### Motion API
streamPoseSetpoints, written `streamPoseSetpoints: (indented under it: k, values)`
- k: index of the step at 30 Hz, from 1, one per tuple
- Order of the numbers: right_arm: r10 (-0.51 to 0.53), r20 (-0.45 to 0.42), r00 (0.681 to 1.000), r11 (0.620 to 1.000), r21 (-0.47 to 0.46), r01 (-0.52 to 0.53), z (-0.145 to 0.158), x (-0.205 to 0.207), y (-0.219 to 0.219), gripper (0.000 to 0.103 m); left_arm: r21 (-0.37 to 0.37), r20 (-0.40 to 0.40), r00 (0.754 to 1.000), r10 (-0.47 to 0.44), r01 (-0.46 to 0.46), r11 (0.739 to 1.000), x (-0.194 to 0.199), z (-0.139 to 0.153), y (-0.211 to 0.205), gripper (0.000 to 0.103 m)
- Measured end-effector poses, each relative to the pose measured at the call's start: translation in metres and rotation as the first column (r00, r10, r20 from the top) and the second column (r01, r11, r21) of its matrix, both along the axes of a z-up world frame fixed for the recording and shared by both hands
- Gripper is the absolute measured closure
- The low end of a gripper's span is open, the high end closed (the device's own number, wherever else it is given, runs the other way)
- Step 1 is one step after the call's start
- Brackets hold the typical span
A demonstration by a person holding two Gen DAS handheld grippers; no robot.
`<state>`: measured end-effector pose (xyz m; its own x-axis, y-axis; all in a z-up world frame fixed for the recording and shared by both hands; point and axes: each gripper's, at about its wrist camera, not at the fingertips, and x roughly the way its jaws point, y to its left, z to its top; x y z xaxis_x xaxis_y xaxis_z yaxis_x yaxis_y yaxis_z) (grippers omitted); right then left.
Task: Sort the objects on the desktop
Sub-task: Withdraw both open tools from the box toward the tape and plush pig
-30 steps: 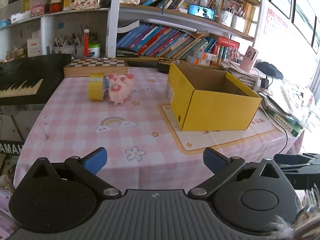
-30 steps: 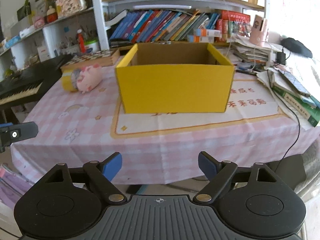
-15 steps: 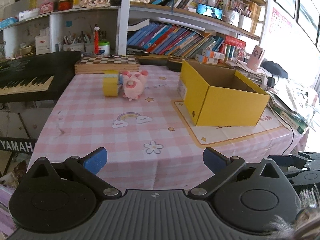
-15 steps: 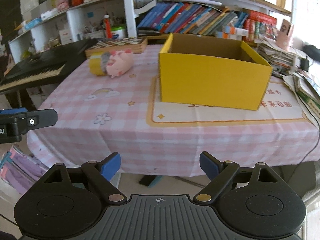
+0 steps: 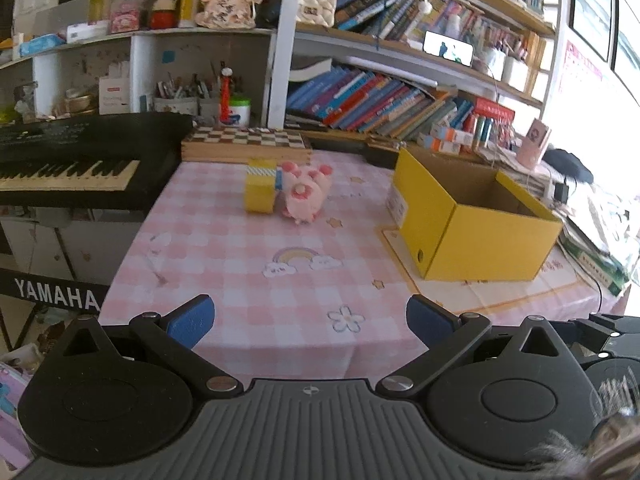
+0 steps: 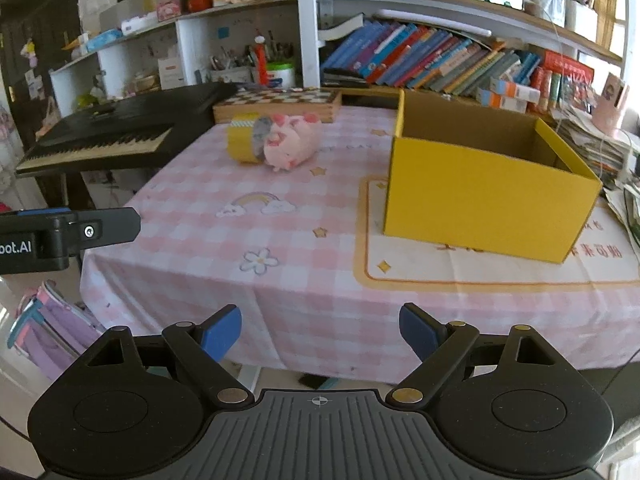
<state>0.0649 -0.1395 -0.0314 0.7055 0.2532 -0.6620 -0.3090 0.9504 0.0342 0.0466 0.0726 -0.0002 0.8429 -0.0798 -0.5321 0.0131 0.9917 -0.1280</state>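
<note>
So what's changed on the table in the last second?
Only the viewpoints shifted: both grippers, left and right, swung leftward. Both stay open and empty. The pig, tape and box stayed put.

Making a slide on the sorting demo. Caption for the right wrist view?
Open right gripper faces yellow box, pink plush pig and tape roll.

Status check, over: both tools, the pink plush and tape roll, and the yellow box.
Left tool open, empty. Right tool open, empty. Pink plush touching yellow tape roll, far side of table, untouched. Yellow box open; nothing between.
</note>
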Motion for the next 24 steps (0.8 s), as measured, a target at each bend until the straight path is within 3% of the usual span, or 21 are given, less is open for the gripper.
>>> streamPoseSetpoints:
  k: [13,24]
  values:
    - [0.053,0.063,0.997,0.998,-0.024,-0.052,0.010,0.013,0.021,0.014,-0.018,0.016,0.999,0.037,-0.037,0.999,0.009,0.002,0.014,0.000]
    - [0.123,0.080,0.989,0.992,-0.027,-0.121,0.009,0.049,0.035,0.014,-0.028,0.005,0.997,0.076,-0.076,0.997,0.042,0.003,0.020,0.000]
